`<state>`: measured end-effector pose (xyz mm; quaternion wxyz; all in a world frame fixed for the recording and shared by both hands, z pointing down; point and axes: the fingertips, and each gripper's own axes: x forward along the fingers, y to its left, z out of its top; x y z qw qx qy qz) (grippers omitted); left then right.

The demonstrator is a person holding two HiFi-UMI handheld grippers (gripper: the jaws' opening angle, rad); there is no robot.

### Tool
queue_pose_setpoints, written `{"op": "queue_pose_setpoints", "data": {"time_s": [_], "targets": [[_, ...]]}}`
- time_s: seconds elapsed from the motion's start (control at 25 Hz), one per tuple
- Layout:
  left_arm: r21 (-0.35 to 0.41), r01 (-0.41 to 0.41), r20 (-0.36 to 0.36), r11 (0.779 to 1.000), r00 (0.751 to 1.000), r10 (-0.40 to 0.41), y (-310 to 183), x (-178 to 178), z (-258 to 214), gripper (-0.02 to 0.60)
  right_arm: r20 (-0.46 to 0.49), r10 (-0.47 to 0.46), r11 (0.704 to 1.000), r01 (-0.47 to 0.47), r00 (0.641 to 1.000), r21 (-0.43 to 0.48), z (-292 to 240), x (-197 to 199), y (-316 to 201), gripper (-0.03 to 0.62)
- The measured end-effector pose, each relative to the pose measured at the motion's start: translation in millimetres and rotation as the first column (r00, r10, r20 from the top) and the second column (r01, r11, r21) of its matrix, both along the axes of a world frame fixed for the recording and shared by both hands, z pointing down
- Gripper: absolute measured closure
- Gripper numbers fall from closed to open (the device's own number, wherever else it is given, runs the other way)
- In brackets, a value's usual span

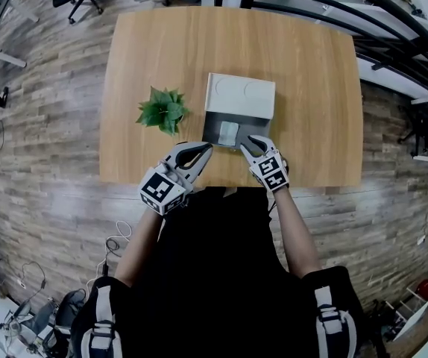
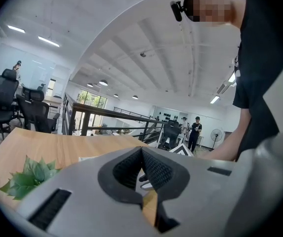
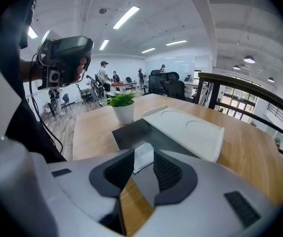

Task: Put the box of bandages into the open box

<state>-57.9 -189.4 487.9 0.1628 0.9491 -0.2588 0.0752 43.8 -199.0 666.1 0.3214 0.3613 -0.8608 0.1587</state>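
The open box has a dark base [image 1: 215, 130] near the table's front edge and a white lid [image 1: 240, 95] folded back behind it. A small pale box of bandages [image 1: 230, 133] lies flat inside the dark base. My right gripper [image 1: 250, 142] hovers at the base's front right corner, open, with nothing between its fingers. In the right gripper view the bandage box [image 3: 142, 160] shows through the gap, just beyond the pads. My left gripper [image 1: 206, 148] is at the base's front left corner, shut and empty; its tips [image 2: 141, 150] meet.
A small green potted plant [image 1: 162, 110] stands left of the open box, close to my left gripper. The wooden table [image 1: 311, 73] has bare room to the right and behind. Office chairs and a railing stand beyond the table's far side.
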Motion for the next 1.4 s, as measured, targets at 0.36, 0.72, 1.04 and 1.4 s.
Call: {"op": "queue_pose_setpoints", "data": {"time_s": [0.36,0.72,1.04,1.4], "targets": [[0.034,0.015,0.018,0.999,1.000,-0.015,-10,-9,-3,0.558,0.014,0.014,0.999,-0.014,1.000,0.036,-19,7,13,0.481],[0.048,0.012,0.035,0.999,0.999,-0.014,-16,-7,-5,0.558,0.038,0.011,0.996,-0.014,0.999,0.089,-53,20,15,0.556],[0.052,0.005,0.047,0.999,0.999,-0.007,-20,-3,-6,0.558,0.042,-0.053,0.986,0.046,0.998,0.159,-96,18,21,0.569],[0.046,-0.020,0.053,0.999,0.998,0.018,-21,3,-4,0.558,0.067,-0.040,0.974,0.024,0.997,0.224,-116,18,16,0.568]]}}
